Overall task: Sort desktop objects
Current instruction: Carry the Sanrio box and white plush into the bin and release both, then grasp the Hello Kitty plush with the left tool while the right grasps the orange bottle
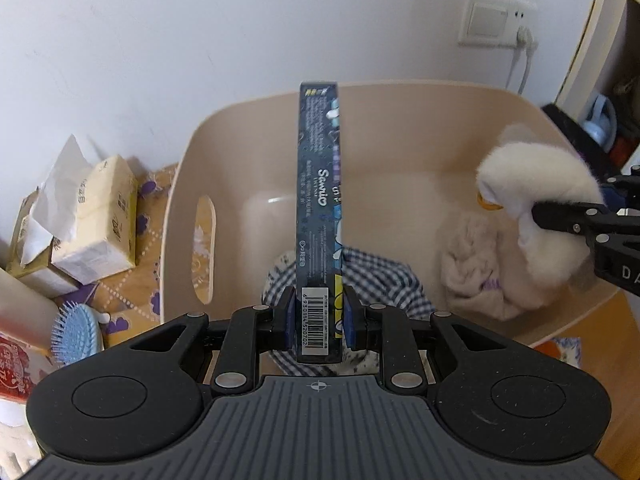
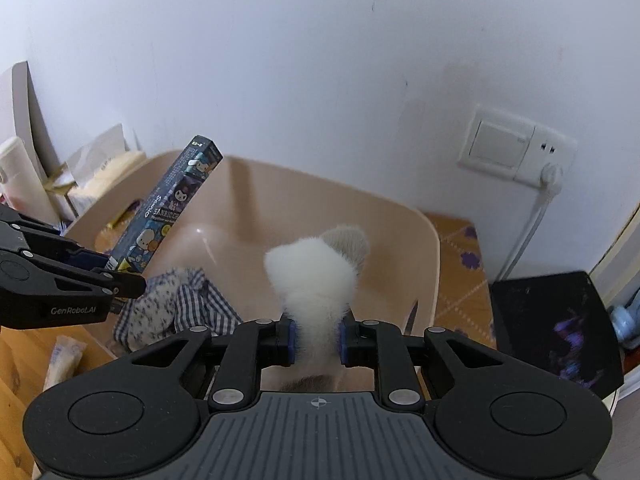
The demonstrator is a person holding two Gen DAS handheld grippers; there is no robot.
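Left gripper (image 1: pixel 319 322): clenched on the dark blue box (image 1: pixel 319 200); the blue pads press both flat faces at the barcode end. In the right wrist view the same gripper (image 2: pixel 120 276) enters from the left edge.
Dark blue box: a long, flat carton with cartoon print, held edge-on and projecting forward over the beige bin (image 1: pixel 224 128). In the right wrist view the box (image 2: pixel 168 208) leans toward the bin's left wall.
Right gripper (image 2: pixel 316 340): grasping the white plush toy (image 2: pixel 312 276) at a narrow part of its body; fur bulges above the pads. In the left wrist view this gripper (image 1: pixel 560 220) enters from the right edge.
White plush toy: fluffy, white with a grey patch and an orange beak (image 1: pixel 488 202), held above the right side of the bin interior.
Beige bin: a smooth plastic tub with a handle slot (image 1: pixel 204 248) in its left wall, standing on the desk against the white wall.
Bin contents: a blue-and-white checked cloth (image 1: pixel 380 280) on the floor near the front, and a cream knitted item (image 1: pixel 476 264) at the right, below the plush toy.
Desk, left edge: a tissue pack (image 1: pixel 104 220) and a light blue hairbrush (image 1: pixel 78 332), both outside the bin.
Wall: a switch-and-socket plate (image 2: pixel 516 148) with a white plug inserted, above and right of the bin.
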